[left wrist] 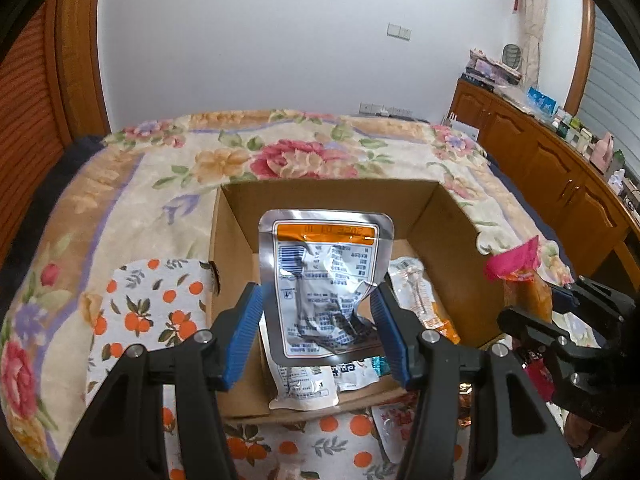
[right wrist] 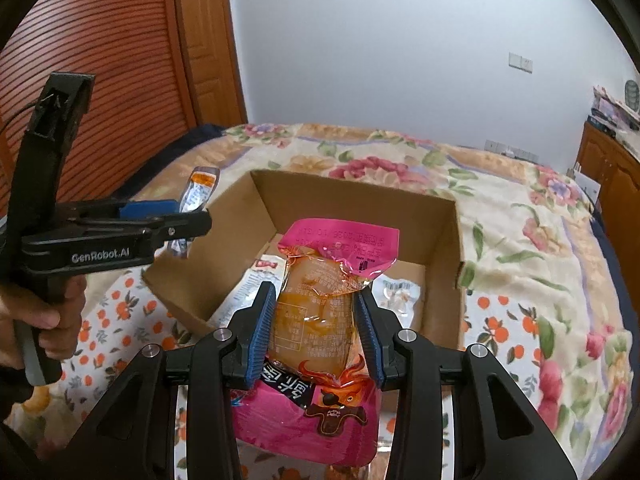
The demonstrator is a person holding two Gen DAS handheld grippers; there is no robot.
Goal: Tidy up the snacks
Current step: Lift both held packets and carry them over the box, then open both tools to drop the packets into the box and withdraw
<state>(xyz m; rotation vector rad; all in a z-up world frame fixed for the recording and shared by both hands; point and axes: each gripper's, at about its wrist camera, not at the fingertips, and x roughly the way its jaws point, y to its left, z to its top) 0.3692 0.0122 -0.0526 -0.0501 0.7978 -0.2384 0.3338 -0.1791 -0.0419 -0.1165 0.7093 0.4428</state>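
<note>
Where legible, "GenRobot.AI" on left gripper (right wrist: 192, 222)

Even, soft indoor light; glare on silver foil pouch (left wrist: 326, 284); strong fisheye bending, dark vignetted corners.

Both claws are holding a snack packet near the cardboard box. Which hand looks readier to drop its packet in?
Probably the left. Its silver pouch, held by the left gripper, hangs over the cardboard box. The right gripper holds its pink packet nearer the box's front edge.
</note>
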